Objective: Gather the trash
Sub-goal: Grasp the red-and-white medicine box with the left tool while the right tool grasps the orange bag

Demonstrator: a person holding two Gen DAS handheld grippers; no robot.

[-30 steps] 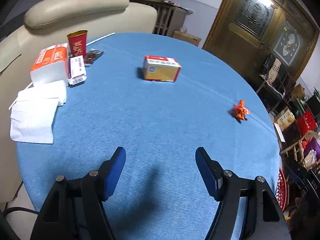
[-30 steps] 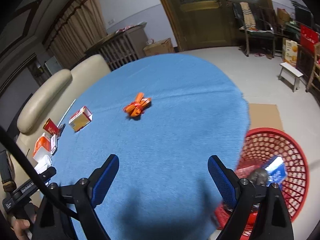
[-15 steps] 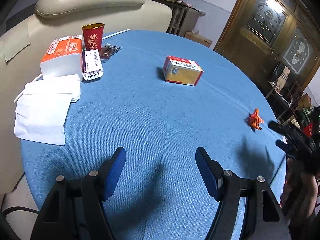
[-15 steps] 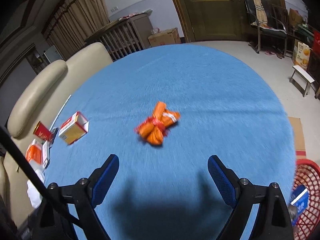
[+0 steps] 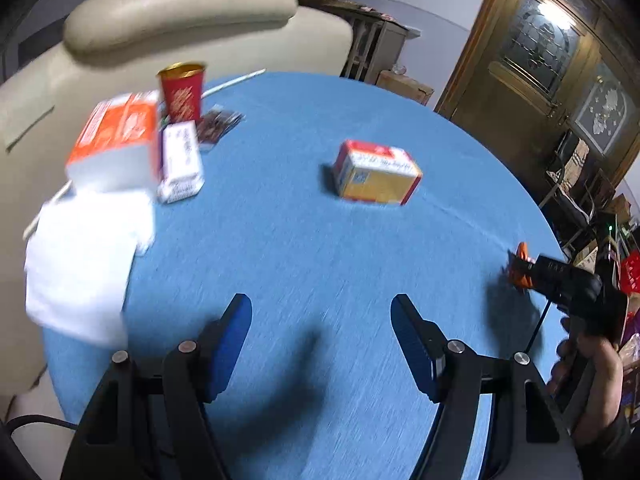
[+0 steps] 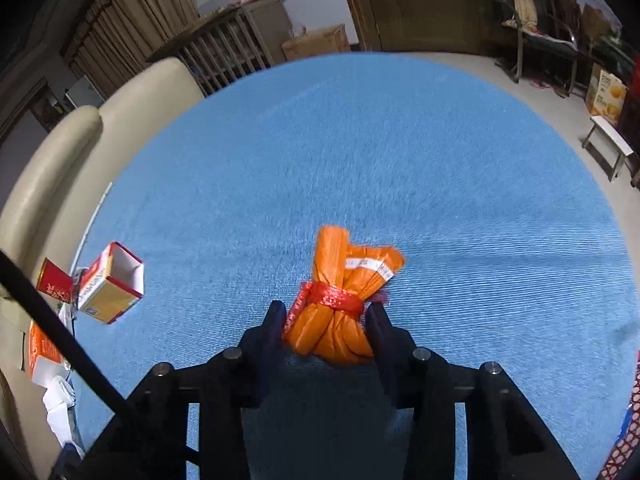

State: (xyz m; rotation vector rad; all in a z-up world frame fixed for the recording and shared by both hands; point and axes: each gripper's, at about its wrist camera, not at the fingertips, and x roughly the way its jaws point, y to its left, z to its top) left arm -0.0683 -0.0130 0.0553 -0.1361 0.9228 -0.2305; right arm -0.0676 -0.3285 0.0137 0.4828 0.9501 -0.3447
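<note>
Two wrist fisheyes, both angled down onto blue table [image 5: 304, 240], right cam nearer; shared: yellow box [image 5: 376, 172].

Round blue table [image 6: 360, 152] before me, cream sofa [image 5: 180, 12] far left, dark wooden door [image 5: 552, 48] far right, grey floor [image 6: 540, 92].

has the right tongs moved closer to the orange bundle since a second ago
Yes. The right tongs came forward over the blue table to the orange bundle, and their jaws have just been closing on it.
</note>
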